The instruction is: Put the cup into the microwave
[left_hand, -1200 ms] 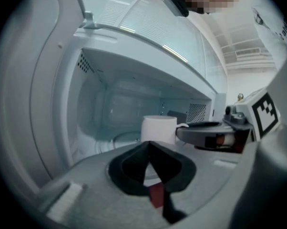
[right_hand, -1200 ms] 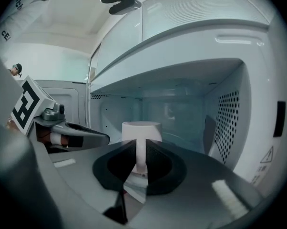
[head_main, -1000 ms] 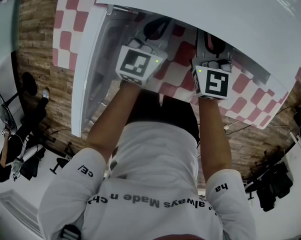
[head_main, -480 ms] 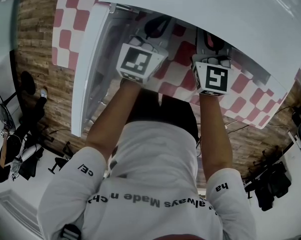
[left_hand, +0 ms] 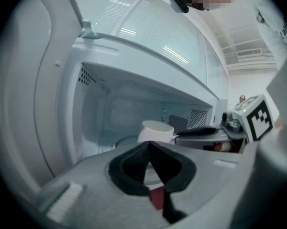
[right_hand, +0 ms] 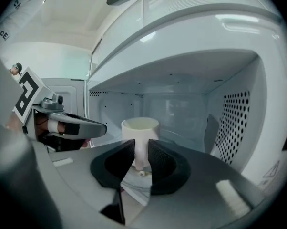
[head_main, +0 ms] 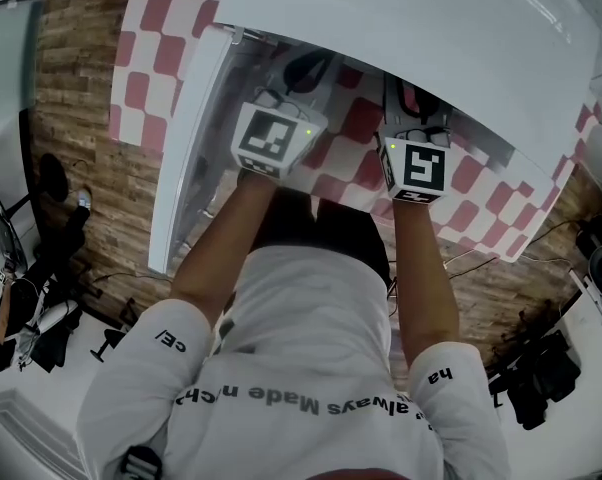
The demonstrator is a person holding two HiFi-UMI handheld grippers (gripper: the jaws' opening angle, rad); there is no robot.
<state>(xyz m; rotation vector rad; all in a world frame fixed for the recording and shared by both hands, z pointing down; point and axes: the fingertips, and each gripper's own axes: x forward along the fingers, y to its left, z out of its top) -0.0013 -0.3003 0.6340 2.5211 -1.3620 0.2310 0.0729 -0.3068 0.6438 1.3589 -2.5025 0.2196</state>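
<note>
A white cup [right_hand: 139, 128] stands upright on the glass turntable [right_hand: 181, 138] inside the open white microwave [head_main: 411, 28]. My right gripper [right_hand: 141, 152] reaches into the cavity with its jaws closed on the cup's handle [right_hand: 140, 157]. From the left gripper view the cup [left_hand: 156, 130] shows behind my left gripper [left_hand: 148, 148], which is shut with its pads touching and nothing between them. It hovers at the cavity's mouth, left of the cup. In the head view both grippers, left [head_main: 309, 66] and right [head_main: 413, 100], point into the microwave.
The microwave door [head_main: 176, 148] hangs open on the left. A perforated wall [right_hand: 234, 123] bounds the cavity on the right. The microwave rests on a red-and-white chequered surface [head_main: 481, 198]. A person [head_main: 21, 298] stands far off on the floor at the left.
The head view has shifted slightly, with both marker cubes drifting a little left and down. Both grippers stay at the microwave's opening, and neither grip shows a change.
</note>
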